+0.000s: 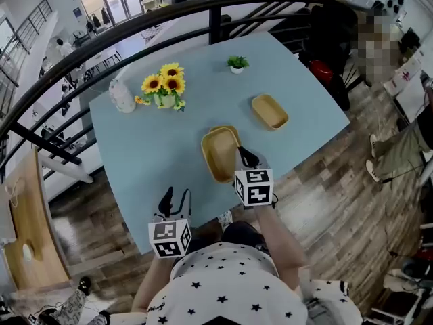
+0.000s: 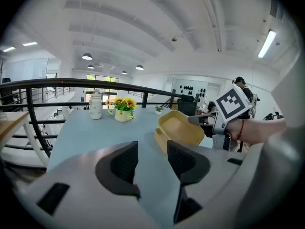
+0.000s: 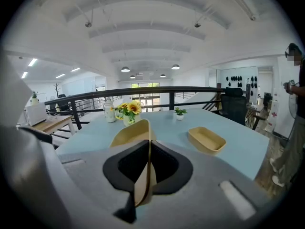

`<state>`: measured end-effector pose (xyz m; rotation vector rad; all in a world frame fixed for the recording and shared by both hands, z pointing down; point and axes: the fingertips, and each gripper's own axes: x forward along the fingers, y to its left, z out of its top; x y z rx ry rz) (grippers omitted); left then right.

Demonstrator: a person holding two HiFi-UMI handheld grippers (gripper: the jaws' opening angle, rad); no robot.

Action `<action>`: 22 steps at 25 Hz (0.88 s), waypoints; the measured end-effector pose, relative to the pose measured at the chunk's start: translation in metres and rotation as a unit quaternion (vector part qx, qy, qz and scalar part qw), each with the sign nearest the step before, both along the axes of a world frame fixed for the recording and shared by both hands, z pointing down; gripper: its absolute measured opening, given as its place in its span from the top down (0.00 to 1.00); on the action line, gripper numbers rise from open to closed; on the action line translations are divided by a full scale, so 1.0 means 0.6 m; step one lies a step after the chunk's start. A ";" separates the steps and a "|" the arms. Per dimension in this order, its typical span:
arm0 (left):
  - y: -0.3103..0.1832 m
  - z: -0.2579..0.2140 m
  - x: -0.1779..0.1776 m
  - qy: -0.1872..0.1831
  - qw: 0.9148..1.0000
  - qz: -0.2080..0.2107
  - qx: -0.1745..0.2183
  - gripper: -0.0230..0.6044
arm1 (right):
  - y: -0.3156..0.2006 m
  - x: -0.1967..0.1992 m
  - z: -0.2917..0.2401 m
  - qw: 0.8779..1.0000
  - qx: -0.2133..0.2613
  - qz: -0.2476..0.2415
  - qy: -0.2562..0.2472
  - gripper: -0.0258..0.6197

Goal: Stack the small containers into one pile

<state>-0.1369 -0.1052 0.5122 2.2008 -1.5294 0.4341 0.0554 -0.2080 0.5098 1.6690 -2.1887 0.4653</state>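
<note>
Tan shallow container (image 1: pixel 218 156), wall pinched in right gripper (image 1: pixel 245 156), tilted by blue desk's (image 1: pixel 135 154) near edge.
Wall grip suits nesting; left gripper (image 2: pixel 151 159) gapes empty; 2nd tan container (image 1: pixel 269 111) near right edge.

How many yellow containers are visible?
2 for sure: the held container, clamped by its rim in the right gripper, and a second container lying apart farther back on the table. A third may hide beneath the held one.

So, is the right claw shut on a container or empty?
Shut on it: the right claw pinches the rim of the yellow container between its pads.
</note>
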 end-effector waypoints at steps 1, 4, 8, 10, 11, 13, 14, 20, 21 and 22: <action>-0.005 0.000 0.002 0.000 1.000 -0.001 -0.001 0.67 | -0.008 0.003 0.001 1.000 -0.001 0.000 0.001 0.93; -0.018 0.002 0.007 0.000 1.000 -0.006 -0.004 0.67 | -0.029 0.009 0.007 1.000 -0.004 0.001 0.004 0.93; -0.029 0.010 0.010 -0.001 1.000 -0.014 -0.009 0.67 | -0.052 0.014 0.016 1.000 -0.007 0.003 0.008 0.93; -0.034 0.012 0.010 -0.001 1.000 -0.017 -0.011 0.67 | -0.062 0.015 0.019 1.000 -0.010 0.004 0.009 0.93; -0.037 0.012 0.010 -0.001 1.000 -0.019 -0.012 0.67 | -0.066 0.015 0.020 1.000 -0.011 0.004 0.009 0.93; -0.041 0.013 0.010 -0.001 1.000 -0.023 -0.013 0.67 | -0.075 0.015 0.023 1.000 -0.012 0.005 0.009 0.93; -0.043 0.014 0.011 0.000 1.000 -0.025 -0.014 0.67 | -0.079 0.015 0.024 1.000 -0.013 0.005 0.009 0.93; -0.051 0.022 0.015 -0.002 0.999 -0.031 -0.022 0.67 | -0.103 0.018 0.030 1.000 -0.017 0.009 0.008 0.93; -0.053 0.023 0.016 -0.002 0.999 -0.031 -0.023 0.67 | -0.105 0.019 0.033 1.000 -0.019 0.009 0.008 0.93; -0.055 0.024 0.017 -0.002 0.999 -0.031 -0.024 0.67 | -0.106 0.019 0.036 1.000 -0.021 0.010 0.008 0.93</action>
